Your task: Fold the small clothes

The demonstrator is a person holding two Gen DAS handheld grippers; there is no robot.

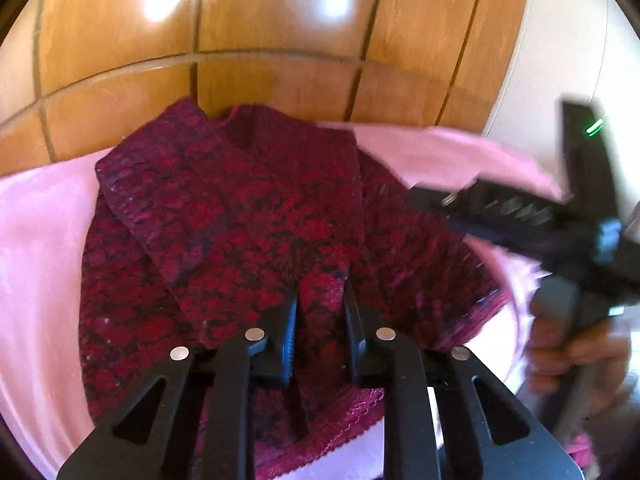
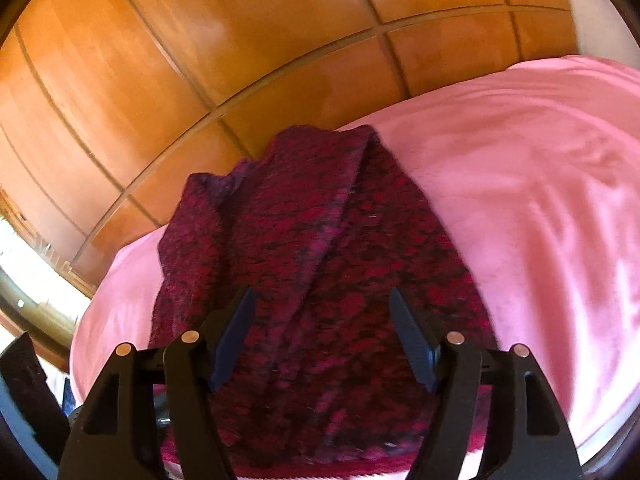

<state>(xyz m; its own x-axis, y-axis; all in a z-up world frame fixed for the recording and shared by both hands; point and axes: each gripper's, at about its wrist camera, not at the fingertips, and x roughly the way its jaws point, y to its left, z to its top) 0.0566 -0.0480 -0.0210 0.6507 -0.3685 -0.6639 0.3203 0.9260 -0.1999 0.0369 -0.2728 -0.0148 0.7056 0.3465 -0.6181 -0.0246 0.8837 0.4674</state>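
A dark red and black patterned knit sweater [image 1: 224, 216] lies on a pink bedsheet [image 1: 36, 248], with its sleeves folded in over the body. My left gripper [image 1: 320, 292] is at the sweater's near hem, its jaws close together and pinching a raised fold of the knit. In the right wrist view the same sweater [image 2: 320, 248] lies below my right gripper [image 2: 320, 296], whose fingers stand wide apart over the cloth without pressing on it. The left wrist view also shows the right gripper [image 1: 500, 208] at the sweater's right side, blurred, with a hand [image 1: 576, 352] on its handle.
Wooden wardrobe doors [image 1: 280, 40] rise right behind the bed's far edge. The pink sheet [image 2: 540, 200] spreads out to the right of the sweater. At the left edge of the right wrist view, bright floor and a dark object [image 2: 24, 384] lie beyond the bed.
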